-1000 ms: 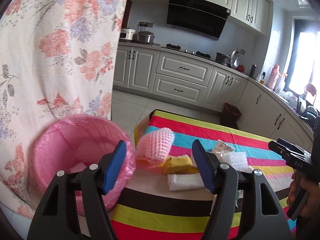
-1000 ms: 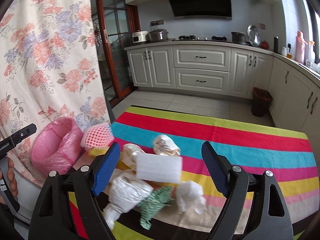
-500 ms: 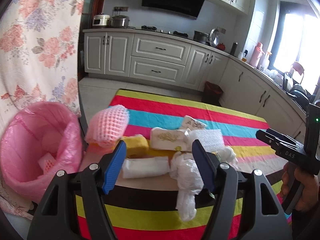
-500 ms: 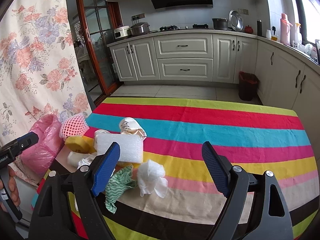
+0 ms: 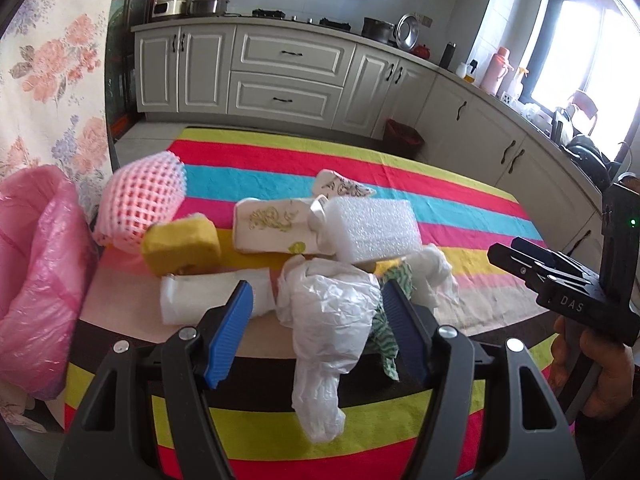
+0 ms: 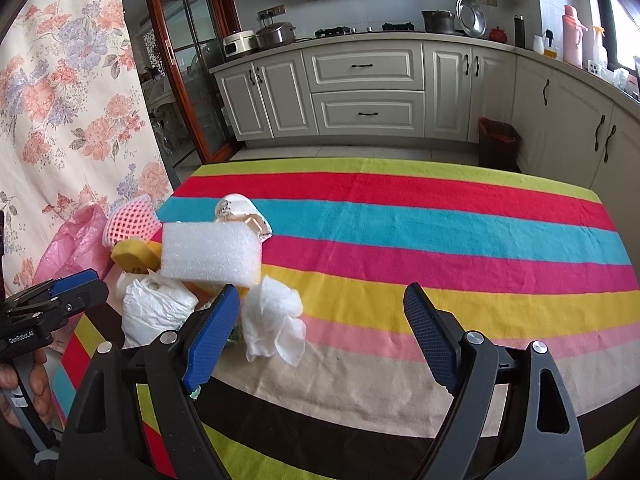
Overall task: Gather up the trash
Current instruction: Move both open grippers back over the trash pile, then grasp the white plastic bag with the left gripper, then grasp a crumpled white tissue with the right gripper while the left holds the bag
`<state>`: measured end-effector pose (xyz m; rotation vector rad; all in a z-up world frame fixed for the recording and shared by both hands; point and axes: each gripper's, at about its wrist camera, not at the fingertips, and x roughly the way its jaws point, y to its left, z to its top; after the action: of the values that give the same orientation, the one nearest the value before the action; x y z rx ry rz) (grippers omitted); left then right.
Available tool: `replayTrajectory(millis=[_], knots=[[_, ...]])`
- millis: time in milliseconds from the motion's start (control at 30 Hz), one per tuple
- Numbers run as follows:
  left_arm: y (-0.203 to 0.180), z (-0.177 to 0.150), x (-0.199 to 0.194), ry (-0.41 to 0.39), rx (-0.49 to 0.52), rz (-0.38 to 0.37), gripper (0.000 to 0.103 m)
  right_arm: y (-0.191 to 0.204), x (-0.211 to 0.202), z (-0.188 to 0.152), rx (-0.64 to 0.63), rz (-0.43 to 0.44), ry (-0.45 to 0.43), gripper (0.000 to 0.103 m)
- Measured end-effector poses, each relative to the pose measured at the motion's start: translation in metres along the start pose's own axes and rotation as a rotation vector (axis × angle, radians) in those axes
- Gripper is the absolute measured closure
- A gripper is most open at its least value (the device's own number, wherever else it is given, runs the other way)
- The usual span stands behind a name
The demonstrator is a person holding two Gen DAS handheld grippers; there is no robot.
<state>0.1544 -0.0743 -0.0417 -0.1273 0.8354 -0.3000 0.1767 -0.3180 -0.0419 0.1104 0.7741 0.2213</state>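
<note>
Trash pile (image 5: pixel 320 248) on table (image 6: pixel 440 240); bin (image 5: pixel 36 272) left.

The tablecloth (image 6: pixel 440 240) runs in bold stripes — lime, red, turquoise, magenta, yellow, pink, beige, dark brown. On its left end lies a white foam block (image 6: pixel 210 254), a yellow sponge (image 5: pixel 182 246), a pink net sleeve (image 5: pixel 140 204), a crumpled white plastic bag (image 5: pixel 328 320) and a green-and-white patterned rag (image 5: pixel 384 344). The bin liner (image 5: pixel 36 280) is pink — the curtain (image 6: pixel 60 120) behind it cream with peach and lilac flowers.
</note>
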Motion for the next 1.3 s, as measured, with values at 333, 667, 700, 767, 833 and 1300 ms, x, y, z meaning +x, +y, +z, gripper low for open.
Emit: replayTrajectory(millis=[333,667,700,767,833,1300], knots=[[-0.006,-0.008,0.03,0.071,-0.005,-0.019,0.038,-0.001,0.013,-0.007,-0.021,0.023,0.042,0.02],[-0.005,-0.014,0.055,0.145,-0.013,-0.027,0.051,0.013,0.027,-0.01,-0.073,0.035,0.074,0.02],[-0.007,-0.017,0.058,0.152,-0.012,-0.028,0.057,0.014,0.029,-0.01,-0.078,0.036,0.079,0.02],[-0.008,-0.019,0.061,0.16,-0.011,-0.039,0.061,0.017,0.032,-0.01,-0.086,0.036,0.086,0.02],[-0.008,-0.019,0.06,0.158,-0.01,-0.041,0.063,0.019,0.038,-0.01,-0.091,0.034,0.094,0.02],[-0.006,-0.011,0.026,0.102,0.008,-0.043,0.065,0.033,0.071,-0.013,-0.13,0.006,0.163,0.034]])
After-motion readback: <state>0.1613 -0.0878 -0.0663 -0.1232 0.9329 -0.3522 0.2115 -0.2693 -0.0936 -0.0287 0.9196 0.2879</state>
